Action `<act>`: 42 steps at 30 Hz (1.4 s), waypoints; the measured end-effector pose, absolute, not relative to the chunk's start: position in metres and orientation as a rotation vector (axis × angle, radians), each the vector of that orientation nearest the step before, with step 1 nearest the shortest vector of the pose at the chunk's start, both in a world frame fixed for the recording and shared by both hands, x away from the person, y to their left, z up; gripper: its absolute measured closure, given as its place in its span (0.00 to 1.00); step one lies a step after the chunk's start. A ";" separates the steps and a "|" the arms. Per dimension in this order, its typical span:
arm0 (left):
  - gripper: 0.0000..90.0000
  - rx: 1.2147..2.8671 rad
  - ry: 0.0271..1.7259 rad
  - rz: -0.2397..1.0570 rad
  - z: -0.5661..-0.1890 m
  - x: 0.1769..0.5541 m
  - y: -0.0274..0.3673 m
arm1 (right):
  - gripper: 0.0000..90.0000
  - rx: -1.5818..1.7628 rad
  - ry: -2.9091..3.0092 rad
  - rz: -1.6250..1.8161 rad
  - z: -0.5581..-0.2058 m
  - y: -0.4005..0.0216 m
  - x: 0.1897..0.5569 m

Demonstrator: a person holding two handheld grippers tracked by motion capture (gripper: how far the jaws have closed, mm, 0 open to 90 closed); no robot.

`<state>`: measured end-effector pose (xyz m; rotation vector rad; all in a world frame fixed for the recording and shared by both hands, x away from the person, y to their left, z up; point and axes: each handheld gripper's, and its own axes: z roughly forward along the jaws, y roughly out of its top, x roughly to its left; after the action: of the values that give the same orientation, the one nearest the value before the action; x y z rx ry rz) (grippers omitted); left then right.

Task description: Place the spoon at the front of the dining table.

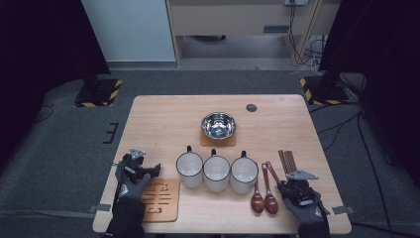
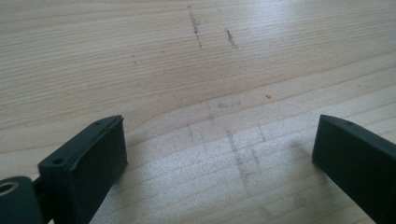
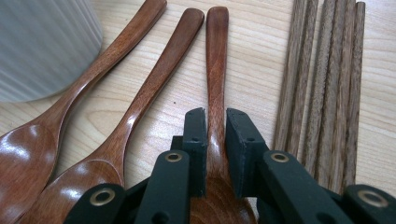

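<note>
Wooden spoons lie in a row of 3 at the near right of the table, handles pointing away from the person. The right gripper has its 2 black jaws set on either side of the third spoon, the one nearest the chopsticks, at the neck where handle meets bowl. The jaws stand narrow and the pads lie against the handle's sides, so the grip reads as closed on that spoon. The spoon rests flat on the table. The other 2 spoons lie just beside it on the mug side, and the bundle of chopsticks lies just beside it on the other side, apart from the jaws.

From the high view, the right gripper sits near the table's front edge, with 2 spoon bowls showing just to its left. The 3 white mugs stand in a row at the centre front, the nearest one close to the spoon handles. A steel bowl sits on a coaster behind them.

The left gripper rests at the near left, just above a slatted wooden trivet. Its jaws stand wide apart over bare tabletop with nothing between them.
</note>
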<state>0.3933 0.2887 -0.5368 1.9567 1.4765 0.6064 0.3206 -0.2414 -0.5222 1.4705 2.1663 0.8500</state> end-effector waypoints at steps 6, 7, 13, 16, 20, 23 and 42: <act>0.00 1.967 1.473 0.599 -0.537 0.394 0.288 | 0.88 1.481 2.162 0.869 -0.522 -0.243 0.321; 0.00 1.968 1.473 0.599 -0.537 0.394 0.288 | 0.88 1.481 2.159 0.867 -0.522 -0.243 0.321; 0.00 1.968 1.473 0.599 -0.537 0.394 0.288 | 0.89 1.462 2.164 0.867 -0.521 -0.243 0.322; 0.00 1.968 1.473 0.599 -0.537 0.394 0.288 | 0.89 1.463 2.164 0.872 -0.520 -0.242 0.322; 0.00 1.967 1.473 0.599 -0.537 0.394 0.288 | 0.89 1.461 2.157 0.880 -0.518 -0.243 0.321; 0.00 1.966 1.475 0.600 -0.537 0.394 0.289 | 0.89 1.462 2.149 0.889 -0.517 -0.244 0.321; 0.06 1.934 1.494 0.623 -0.536 0.393 0.290 | 0.89 1.446 2.127 0.919 -0.509 -0.247 0.320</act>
<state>0.3926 0.2901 -0.5364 1.9340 1.4939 0.6229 0.3200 -0.2475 -0.5086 1.4464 2.1267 0.9192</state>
